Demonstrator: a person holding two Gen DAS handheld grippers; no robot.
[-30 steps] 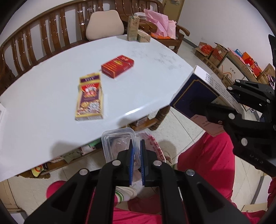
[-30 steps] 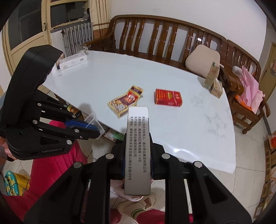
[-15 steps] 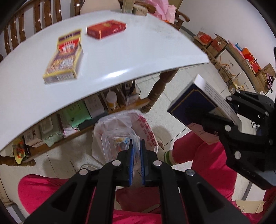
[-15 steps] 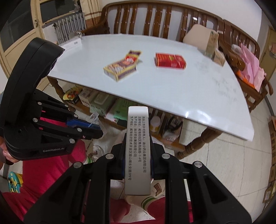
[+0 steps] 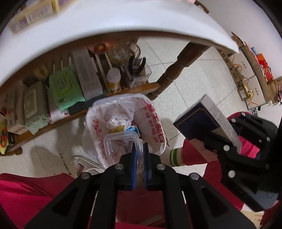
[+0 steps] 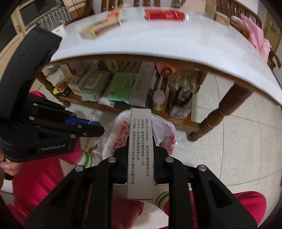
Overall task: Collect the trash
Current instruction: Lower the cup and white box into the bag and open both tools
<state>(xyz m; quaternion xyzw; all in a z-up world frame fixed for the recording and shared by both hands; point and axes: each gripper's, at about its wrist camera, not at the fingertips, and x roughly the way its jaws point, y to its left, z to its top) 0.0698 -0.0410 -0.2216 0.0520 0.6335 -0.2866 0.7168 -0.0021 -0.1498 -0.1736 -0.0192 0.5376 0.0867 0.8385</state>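
My left gripper (image 5: 139, 151) is shut on the rim of a clear plastic container (image 5: 117, 142), which hangs just above a bin lined with a white bag with red print (image 5: 153, 123) holding crumpled trash. In the right wrist view my right gripper (image 6: 140, 149) is shut on a dark blue medicine box with a grey printed side (image 6: 140, 151), held over the same white bag (image 6: 164, 126). That medicine box (image 5: 199, 121) shows at the right in the left wrist view, beside the bag. On the white table lie a yellow box (image 6: 100, 26) and a red box (image 6: 164, 14).
A wooden shelf (image 5: 88, 112) under the table carries green packets (image 5: 64, 88), boxes and a white bottle (image 5: 113, 80). A turned table leg (image 5: 172, 77) stands on the tiled floor right of the bag. Red trouser legs (image 5: 30, 195) and a striped sock (image 5: 175, 156) flank the bin.
Both grippers have sunk from above the tabletop to below its edge, carrying the container and the medicine box. The bag-lined bin and the under-table shelf have come into view.
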